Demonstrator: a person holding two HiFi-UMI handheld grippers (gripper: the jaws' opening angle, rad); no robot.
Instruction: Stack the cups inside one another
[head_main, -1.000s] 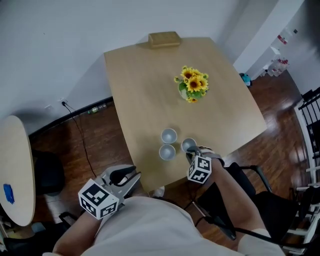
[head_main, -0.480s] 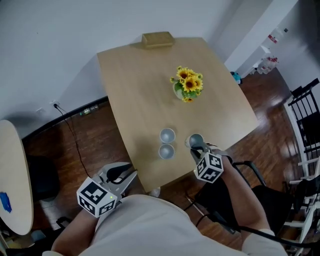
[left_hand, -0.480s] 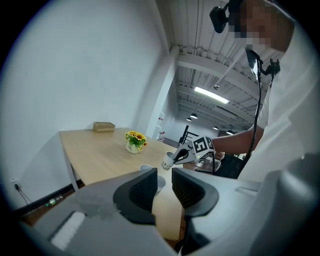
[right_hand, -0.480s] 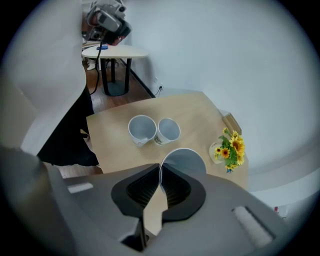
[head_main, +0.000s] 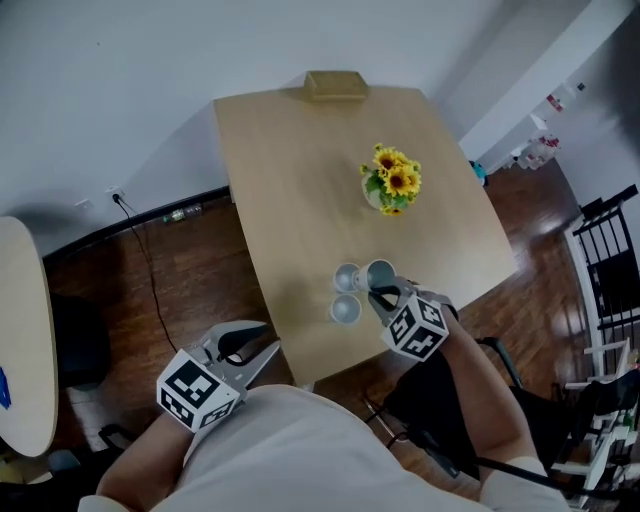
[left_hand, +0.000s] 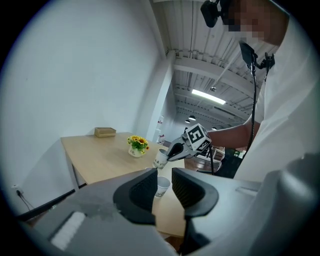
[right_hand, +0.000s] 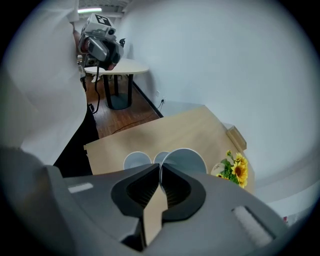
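Observation:
Two white paper cups (head_main: 347, 277) (head_main: 344, 309) stand side by side near the front edge of the wooden table (head_main: 290, 180). My right gripper (head_main: 378, 292) holds a third cup (head_main: 380, 274) by its rim, lifted and tilted just right of them. In the right gripper view the jaws have just been closing and now pinch the wall of this cup (right_hand: 184, 161), with the two standing cups (right_hand: 136, 161) (right_hand: 161, 157) below. My left gripper (head_main: 262, 352) hangs open off the table's near-left corner, holding nothing. It looks toward the held cup (left_hand: 160, 158).
A vase of sunflowers (head_main: 393, 186) stands mid-table to the right, and a small wooden box (head_main: 335, 84) sits at the far edge. A round table (head_main: 20, 340) is at the left, a black chair (head_main: 610, 260) at the right, over a dark wood floor.
The right gripper closed on the rightmost cup, raised it off the table and carried it left toward the other two. The left gripper barely shifted.

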